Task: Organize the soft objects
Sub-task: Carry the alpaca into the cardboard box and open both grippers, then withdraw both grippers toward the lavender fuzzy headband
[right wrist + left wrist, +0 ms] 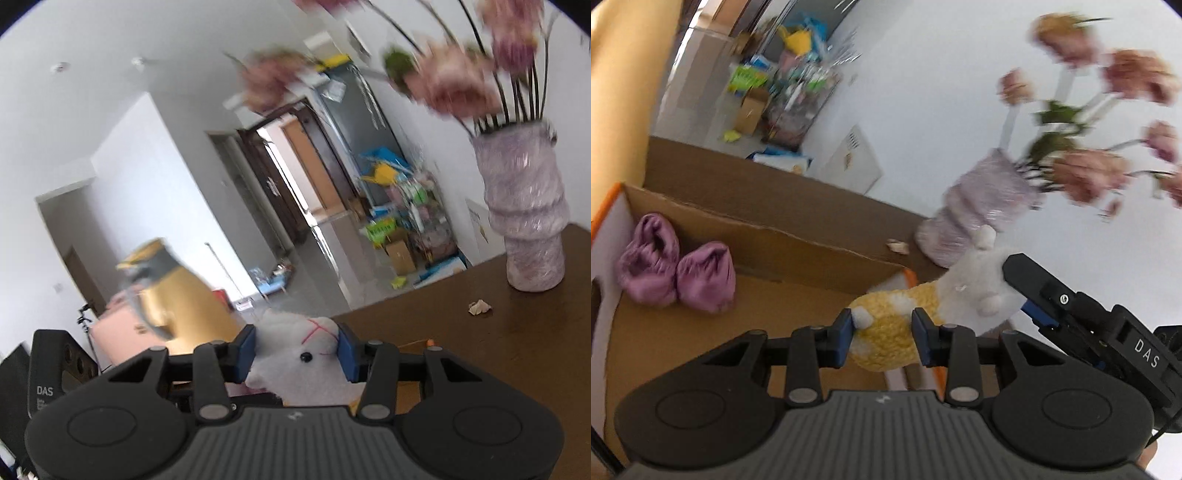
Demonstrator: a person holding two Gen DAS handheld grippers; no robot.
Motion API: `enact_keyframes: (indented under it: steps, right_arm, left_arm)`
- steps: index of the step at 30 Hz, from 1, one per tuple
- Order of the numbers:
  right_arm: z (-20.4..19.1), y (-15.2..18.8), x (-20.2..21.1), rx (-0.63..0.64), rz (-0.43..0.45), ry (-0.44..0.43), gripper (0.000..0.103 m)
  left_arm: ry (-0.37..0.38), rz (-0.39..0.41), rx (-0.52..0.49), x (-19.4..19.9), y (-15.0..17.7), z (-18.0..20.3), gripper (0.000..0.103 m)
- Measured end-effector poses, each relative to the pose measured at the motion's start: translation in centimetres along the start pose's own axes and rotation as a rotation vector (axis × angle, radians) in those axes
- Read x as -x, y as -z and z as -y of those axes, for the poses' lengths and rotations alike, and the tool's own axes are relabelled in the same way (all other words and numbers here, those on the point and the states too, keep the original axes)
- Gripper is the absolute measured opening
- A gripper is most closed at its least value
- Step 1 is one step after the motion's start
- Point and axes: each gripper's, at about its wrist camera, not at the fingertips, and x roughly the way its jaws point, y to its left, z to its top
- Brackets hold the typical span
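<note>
Both grippers clamp one plush toy (916,306) in the air above the near corner of a cardboard box (798,236). The left gripper (882,332) pinches its yellow woolly body between partly closed pads; the right gripper (295,350) squeezes its white head. Two purple satin slippers (676,269) lie inside the box, near its far wall. A lilac vase (524,206) with pink flowers stands on the brown table (480,350) beyond
</note>
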Motion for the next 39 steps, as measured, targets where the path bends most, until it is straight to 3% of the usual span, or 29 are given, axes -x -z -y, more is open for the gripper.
enact_keyframes:
  steps: [4,8,12,16,18,19,21,27,31,36,39]
  right_arm:
    - [3.7,0.0,-5.8,-0.027,-0.071,0.017,0.045]
    - [5.1,1.0,-8.9,0.005,-0.116,0.047,0.045]
    - [5.2,1.5,-9.5,0.046,-0.122,0.073,0.048]
    - [5.5,1.9,-9.6,0.060,-0.141,0.141,0.059]
    - [5.6,1.8,-9.1,0.056,-0.110,0.143,0.067]
    - [5.2,1.7,-8.6,0.073,-0.091,0.146,0.067]
    - [4.3,1.0,-7.4,0.093,-0.073,0.165,0.074]
    - [0.8,-1.7,-1.7,0.155,-0.037,0.219,0.083]
    - [-0.8,-2.8,2.9,0.198,-0.071,0.302,0.087]
    - [-2.6,-1.8,8.8,0.259,-0.131,0.371,0.089]
    - [-4.2,0.1,11.9,0.318,-0.138,0.385,0.096]
  left_arm:
    - [-0.065,-0.061,0.009,-5.8,-2.5,-2.5,0.038]
    - [-0.142,-0.117,0.009,-10.1,-3.8,-4.0,0.040]
    - [-0.195,-0.135,-0.042,-12.1,-3.9,-3.8,0.045]
    - [-0.195,-0.137,-0.073,-12.5,-3.5,-2.9,0.052]
    - [-0.203,-0.135,-0.083,-12.3,-3.7,-2.7,0.059]
    - [-0.212,-0.125,-0.093,-11.8,-3.7,-2.5,0.065]
    - [-0.215,-0.102,-0.106,-10.6,-3.9,-2.1,0.066]
    - [-0.276,-0.012,-0.186,-3.6,-4.2,0.3,0.074]
    - [-0.336,0.050,-0.260,2.3,-3.4,2.4,0.088]
    - [-0.415,0.119,-0.345,9.9,0.0,3.4,0.094]
    - [-0.492,0.145,-0.387,13.2,2.1,3.3,0.094]
